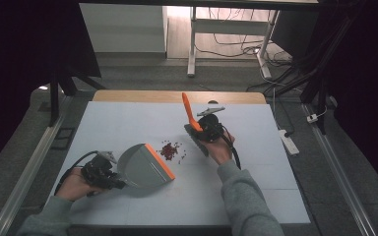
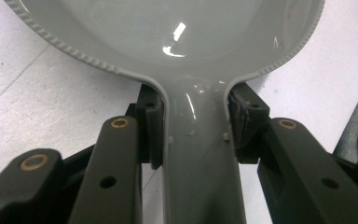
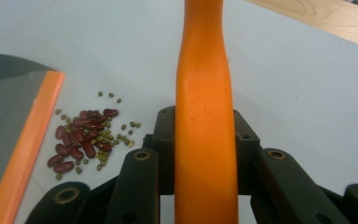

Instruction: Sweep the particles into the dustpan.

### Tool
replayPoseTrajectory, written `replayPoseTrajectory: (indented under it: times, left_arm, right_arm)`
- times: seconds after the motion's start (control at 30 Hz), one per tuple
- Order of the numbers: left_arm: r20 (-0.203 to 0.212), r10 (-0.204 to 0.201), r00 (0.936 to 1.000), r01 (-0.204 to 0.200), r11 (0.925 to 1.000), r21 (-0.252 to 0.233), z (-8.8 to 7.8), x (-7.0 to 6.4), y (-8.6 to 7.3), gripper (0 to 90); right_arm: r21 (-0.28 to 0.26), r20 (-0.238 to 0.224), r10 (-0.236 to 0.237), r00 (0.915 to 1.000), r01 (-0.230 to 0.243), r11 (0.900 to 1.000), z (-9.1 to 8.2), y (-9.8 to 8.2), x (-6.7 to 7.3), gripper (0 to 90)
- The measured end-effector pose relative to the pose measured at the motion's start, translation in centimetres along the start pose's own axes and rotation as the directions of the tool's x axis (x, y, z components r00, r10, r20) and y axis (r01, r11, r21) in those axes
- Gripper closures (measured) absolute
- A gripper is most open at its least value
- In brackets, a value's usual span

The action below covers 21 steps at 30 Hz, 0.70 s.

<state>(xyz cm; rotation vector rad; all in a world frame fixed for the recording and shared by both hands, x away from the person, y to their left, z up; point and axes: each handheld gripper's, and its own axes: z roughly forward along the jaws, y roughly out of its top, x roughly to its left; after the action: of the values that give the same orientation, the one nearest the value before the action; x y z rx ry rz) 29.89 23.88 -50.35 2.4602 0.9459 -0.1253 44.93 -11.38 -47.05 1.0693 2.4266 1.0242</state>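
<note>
A grey dustpan (image 1: pixel 140 167) is pinched by its handle in the left gripper (image 1: pixel 109 173); an orange brush handle (image 1: pixel 189 111) is clamped by the right gripper (image 1: pixel 203 129). Beans (image 1: pixel 171 150) lie at the dustpan's two o'clock on the table (image 1: pixel 128 123).

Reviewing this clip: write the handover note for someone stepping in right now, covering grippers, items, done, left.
Left gripper: shut on the grey dustpan handle, its orange lip on the table beside the beans.
Right gripper: shut on the orange brush handle, at the beans' other side.
Done: both tools gripped and placed.
Left: sweep the beans into the dustpan; none inside yet.
</note>
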Motion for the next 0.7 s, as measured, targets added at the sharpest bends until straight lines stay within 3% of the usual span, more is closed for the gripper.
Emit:
replayPoseTrajectory:
  times: [0.23, 0.7]
  left_arm:
    - [-0.002, -0.001, 1.0000, 0.001, 1.0000, 0.006, 0.1, -0.1, 0.2, 61.9]
    - [0.004, -0.008, 1.0000, 0.008, 1.0000, 0.005, 0.1, -0.1, 0.2, 61.9]
  right_arm:
    - [0.023, 0.010, -0.019, 0.9998, 0.019, 1.000, 1.4, 0.2, 0.5, 70.5]
    - [0.094, -0.001, -0.095, 0.9955, 0.094, 0.991, 3.3, 1.4, 3.1, 70.6]
